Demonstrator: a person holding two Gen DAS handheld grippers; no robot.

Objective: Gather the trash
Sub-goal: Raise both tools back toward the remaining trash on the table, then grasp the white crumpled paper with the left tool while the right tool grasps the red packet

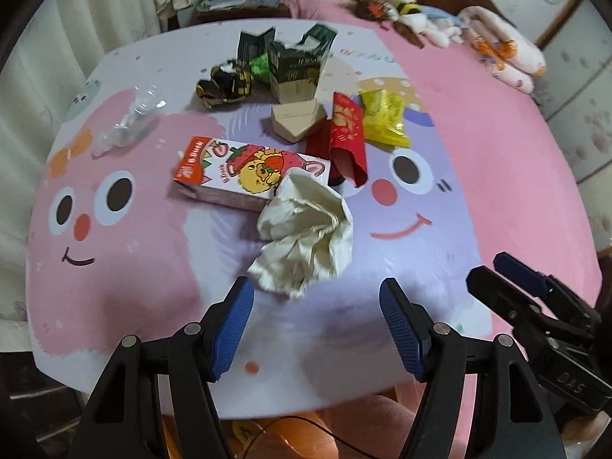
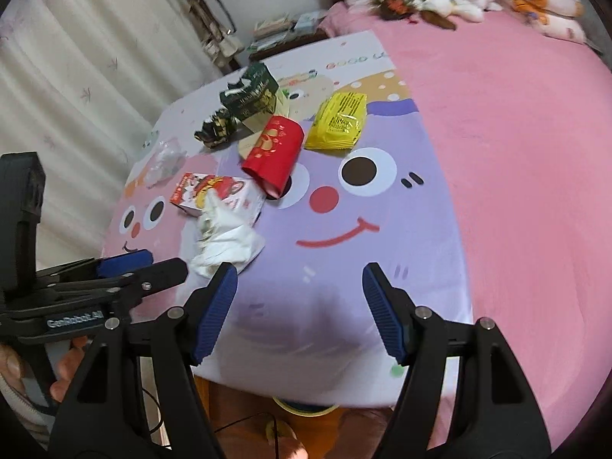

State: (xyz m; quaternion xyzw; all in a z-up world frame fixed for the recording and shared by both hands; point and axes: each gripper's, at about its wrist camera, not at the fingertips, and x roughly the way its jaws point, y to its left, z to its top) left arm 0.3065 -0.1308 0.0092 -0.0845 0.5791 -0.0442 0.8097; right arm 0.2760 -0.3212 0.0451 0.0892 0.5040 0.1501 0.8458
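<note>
Trash lies on a cartoon-printed bed sheet [image 1: 478,176]. A crumpled white tissue [image 1: 306,229] sits nearest, leaning on a strawberry carton [image 1: 233,168]. Behind them are a red packet [image 1: 348,137], a yellow wrapper [image 1: 384,116], a dark green torn box [image 1: 296,67], a dark crumpled wrapper [image 1: 223,84] and clear plastic [image 1: 130,122]. My left gripper [image 1: 316,329] is open just short of the tissue, holding nothing. My right gripper [image 2: 299,306] is open over bare sheet, right of the tissue [image 2: 225,241]. The red packet [image 2: 273,155] and yellow wrapper [image 2: 338,122] lie beyond it.
A small beige wooden block [image 1: 298,124] stands by the green box. Stuffed toys [image 1: 405,7] and a rolled blanket [image 1: 501,53] lie at the bed's far end. Curtains [image 2: 76,69] hang on the left. A hand [image 2: 65,375] holds the left gripper's handle.
</note>
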